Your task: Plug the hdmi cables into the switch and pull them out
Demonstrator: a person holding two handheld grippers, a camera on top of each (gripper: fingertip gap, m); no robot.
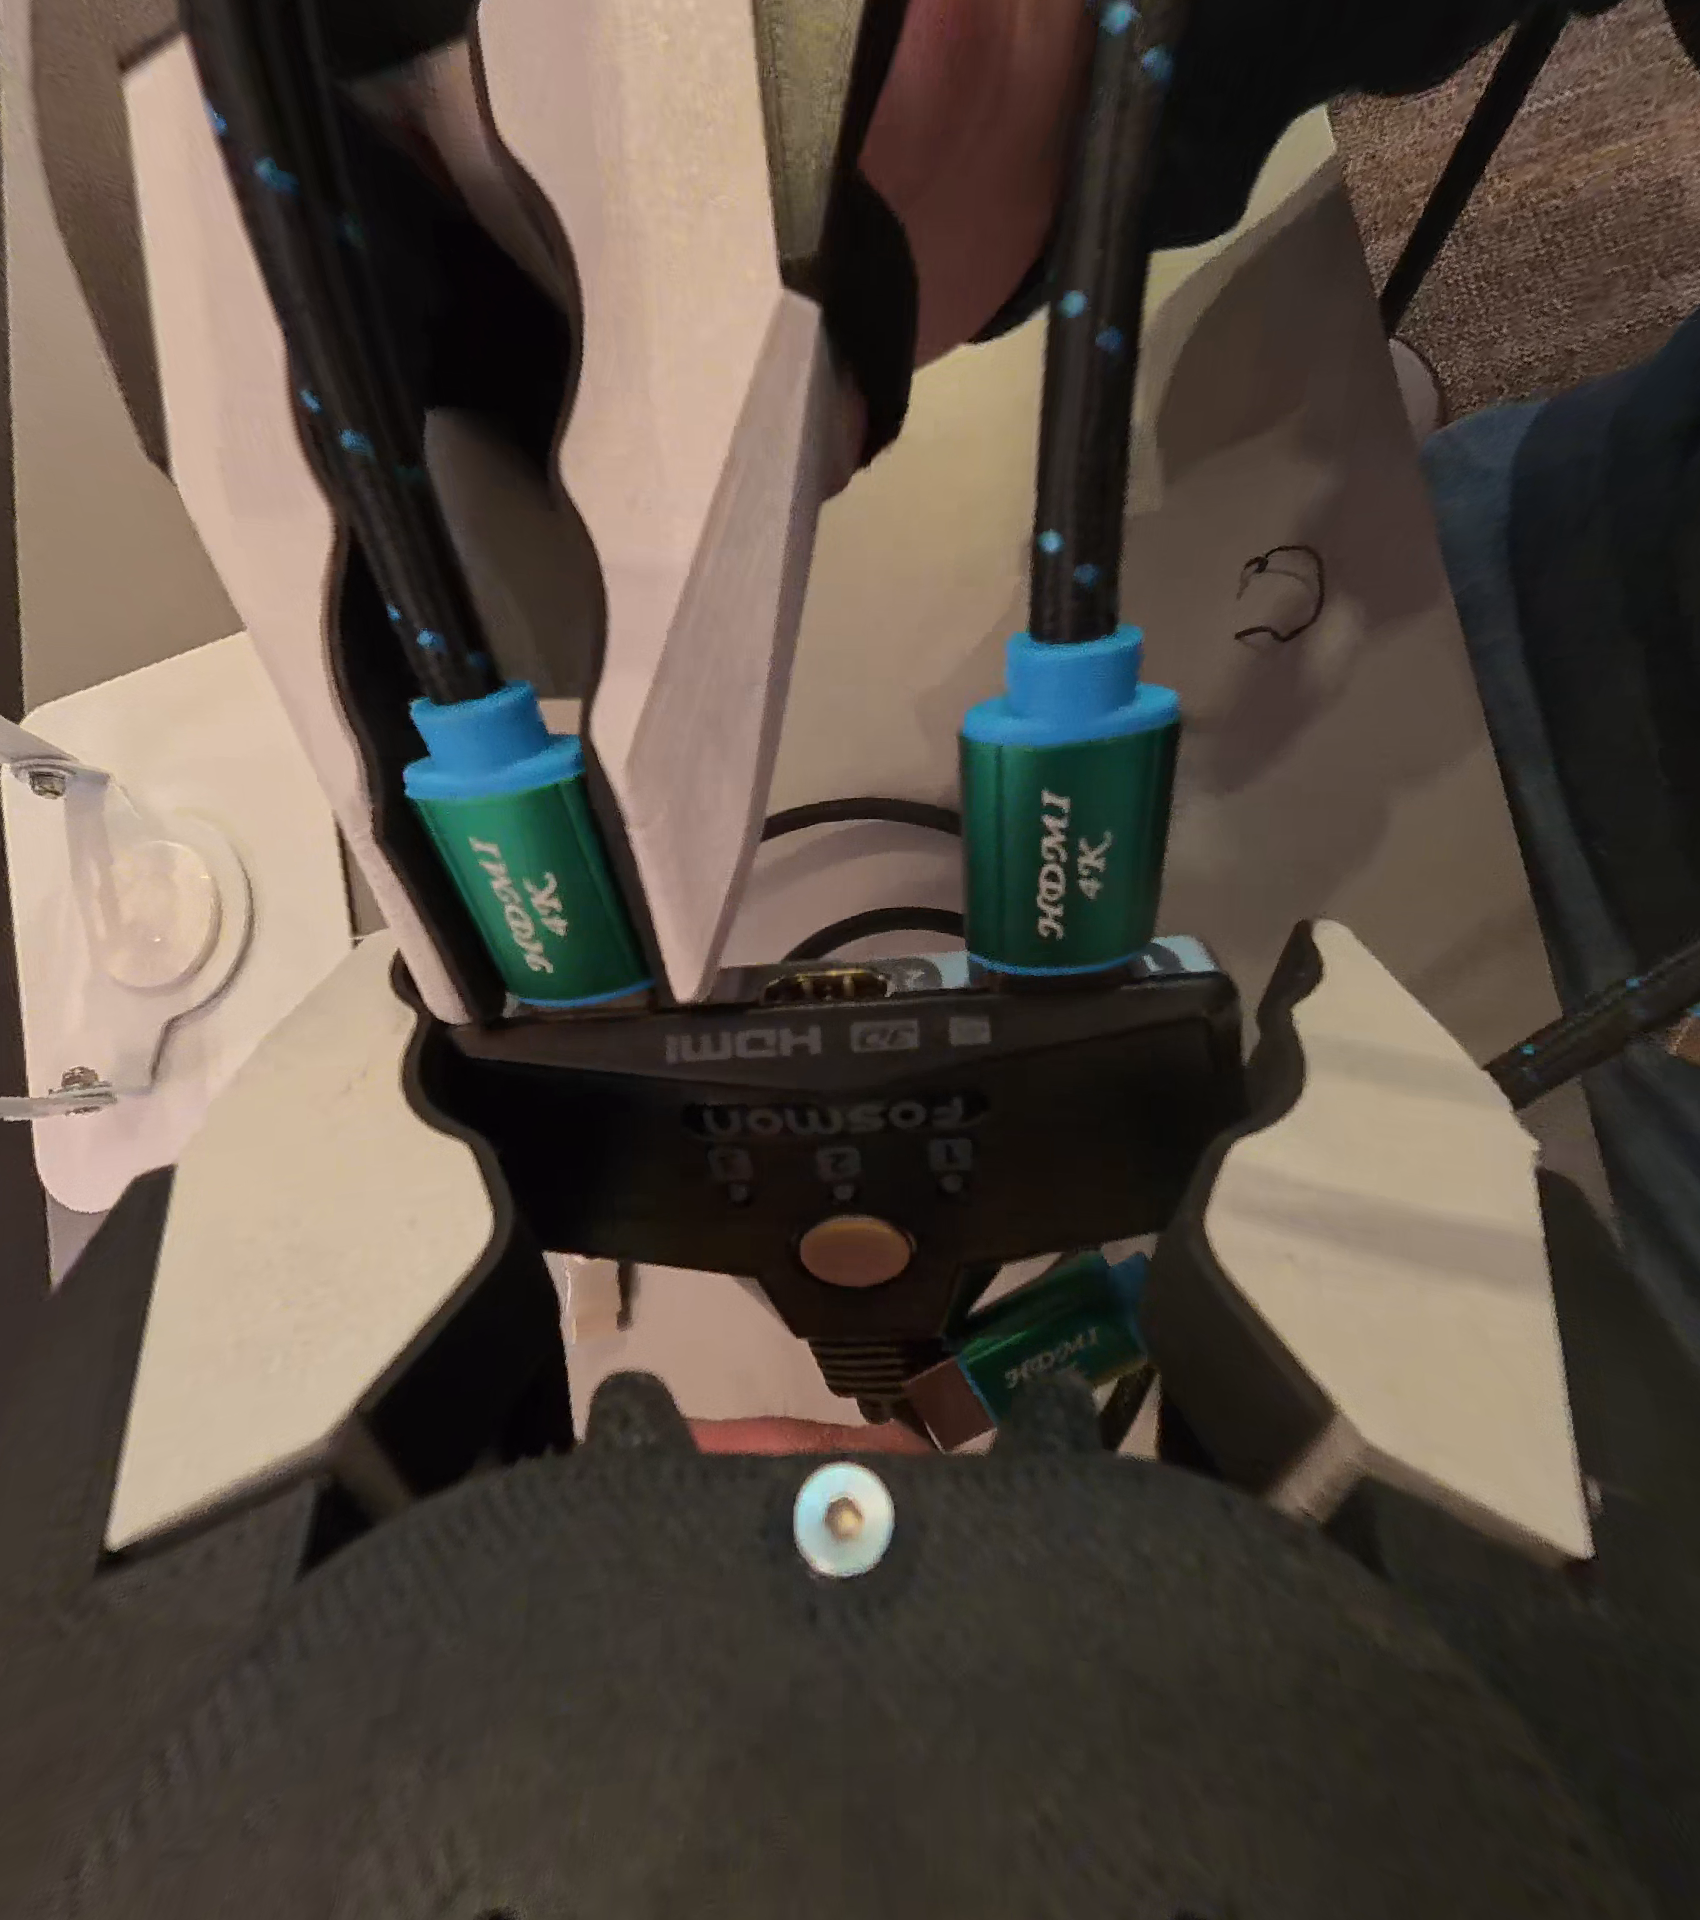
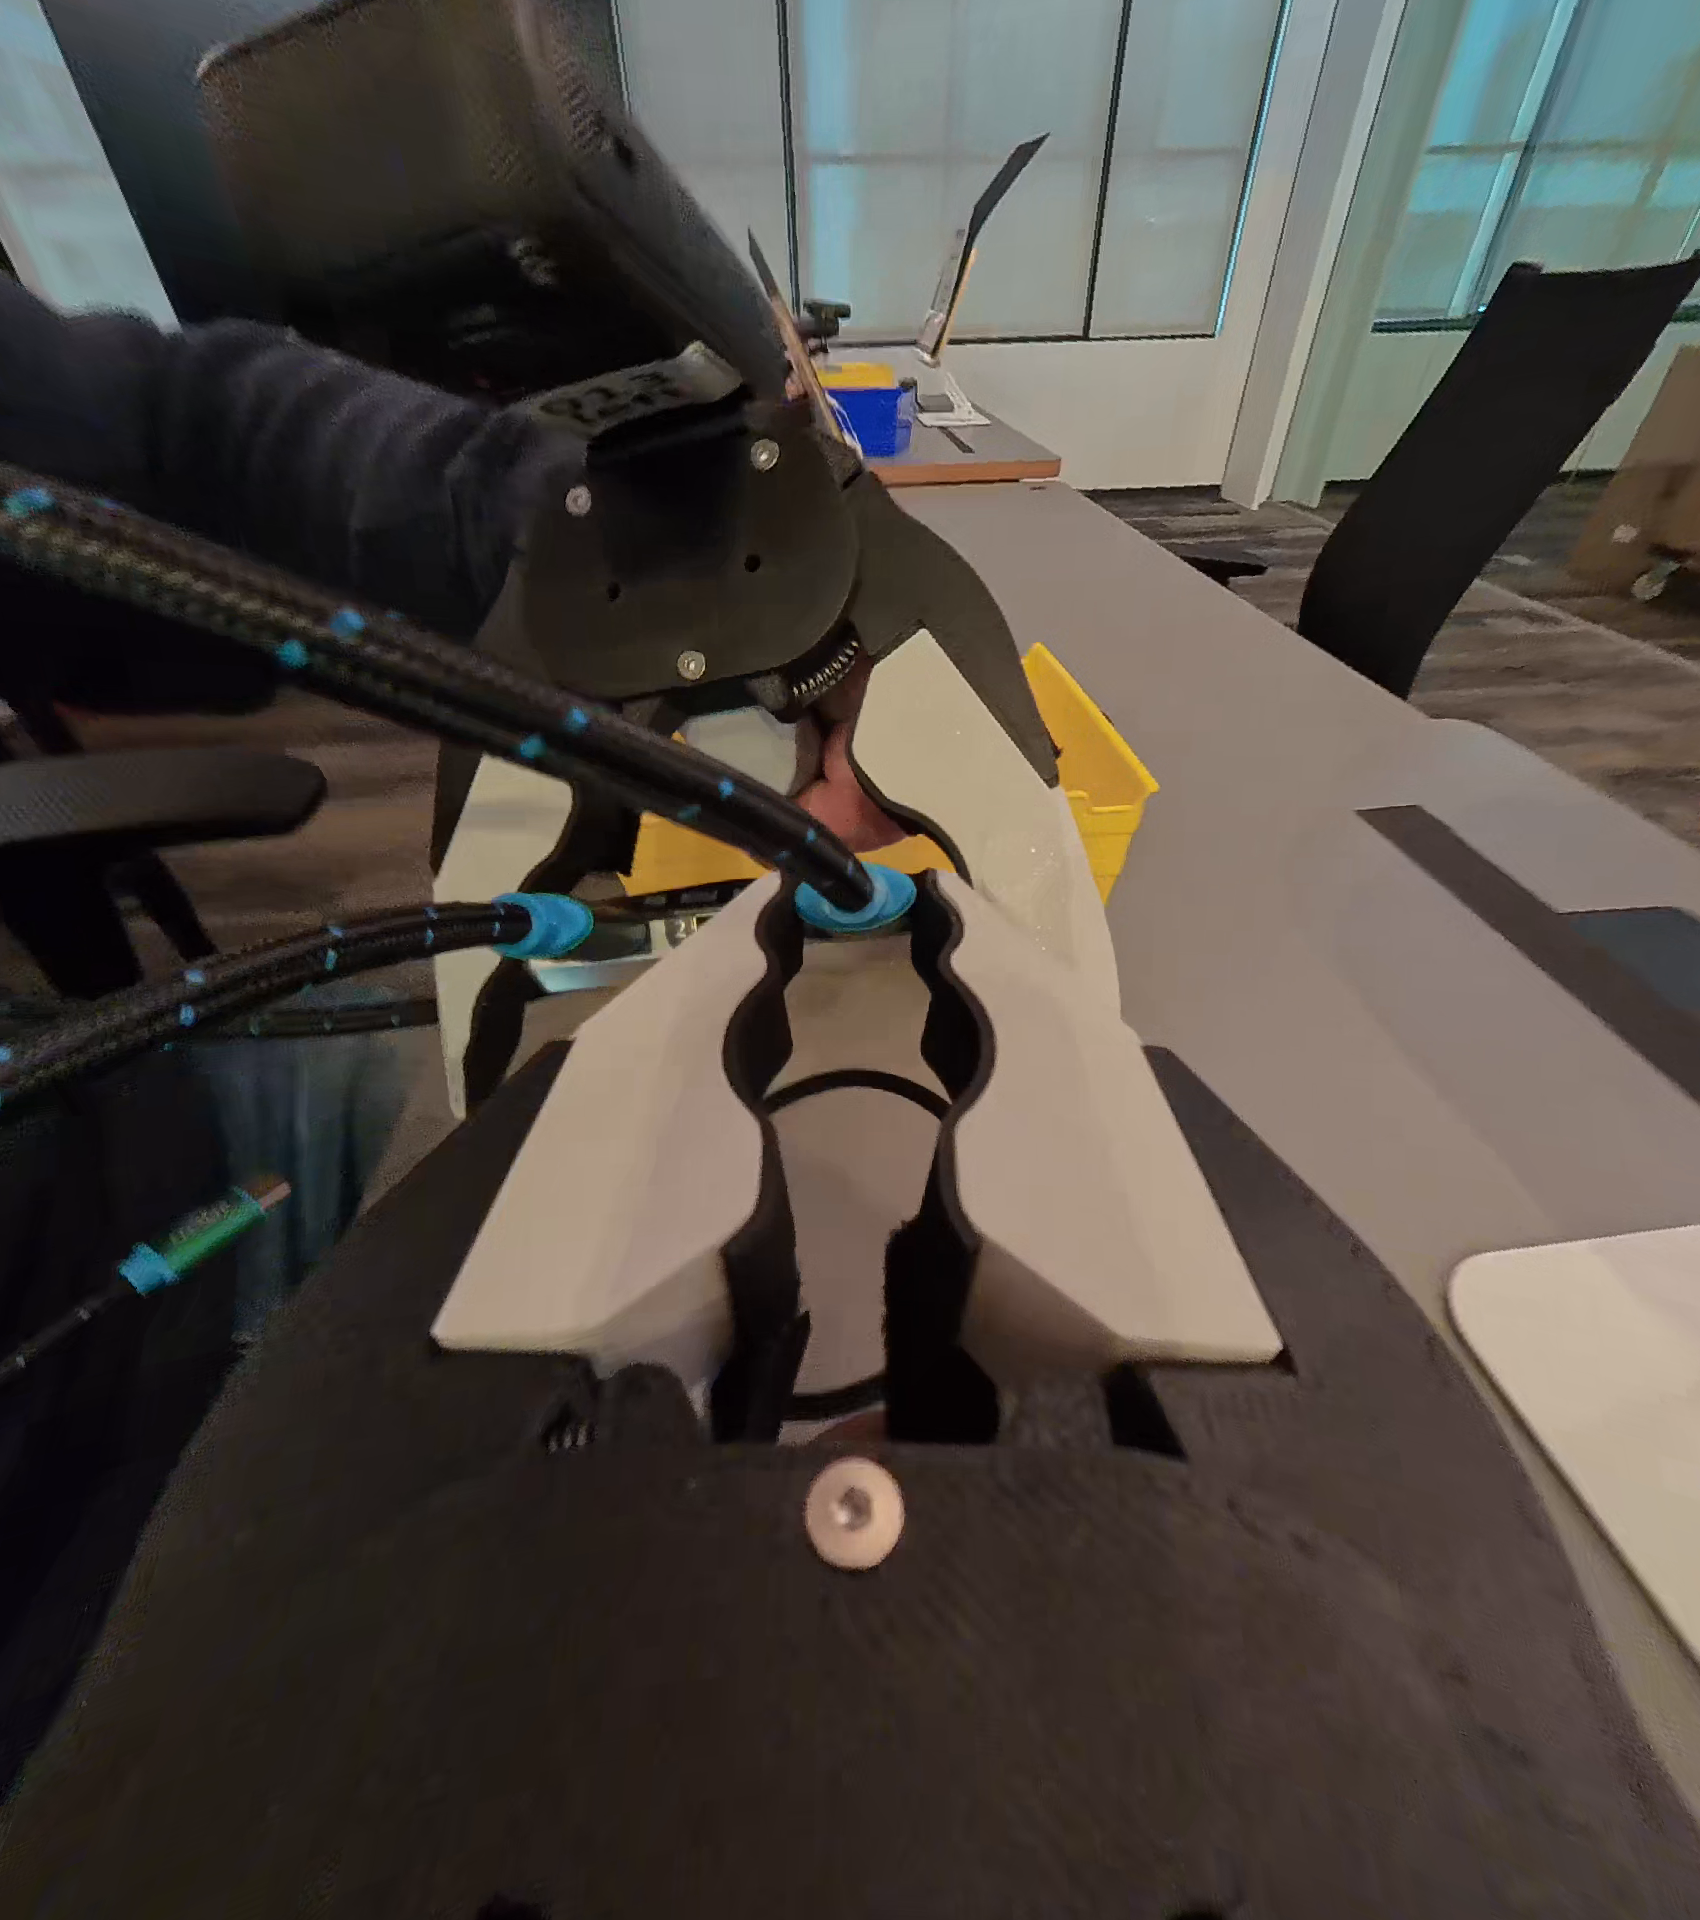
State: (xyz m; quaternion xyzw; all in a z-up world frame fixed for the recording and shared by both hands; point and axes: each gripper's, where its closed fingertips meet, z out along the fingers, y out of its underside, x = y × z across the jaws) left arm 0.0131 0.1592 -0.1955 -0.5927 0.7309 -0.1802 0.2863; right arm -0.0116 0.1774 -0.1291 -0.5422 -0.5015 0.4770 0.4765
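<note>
Left wrist view: the black switch (image 1: 830, 1122) is clamped between the fingers of the left gripper (image 1: 825, 1101). Two green plugs are seated in its far edge, the middle port (image 1: 830, 985) bare. The left-hand plug (image 1: 534, 862) is pinched by the right gripper (image 1: 555, 935); the right-hand plug (image 1: 1069, 831) is untouched. A third plug (image 1: 1028, 1351) is seen loose below the switch.
</note>
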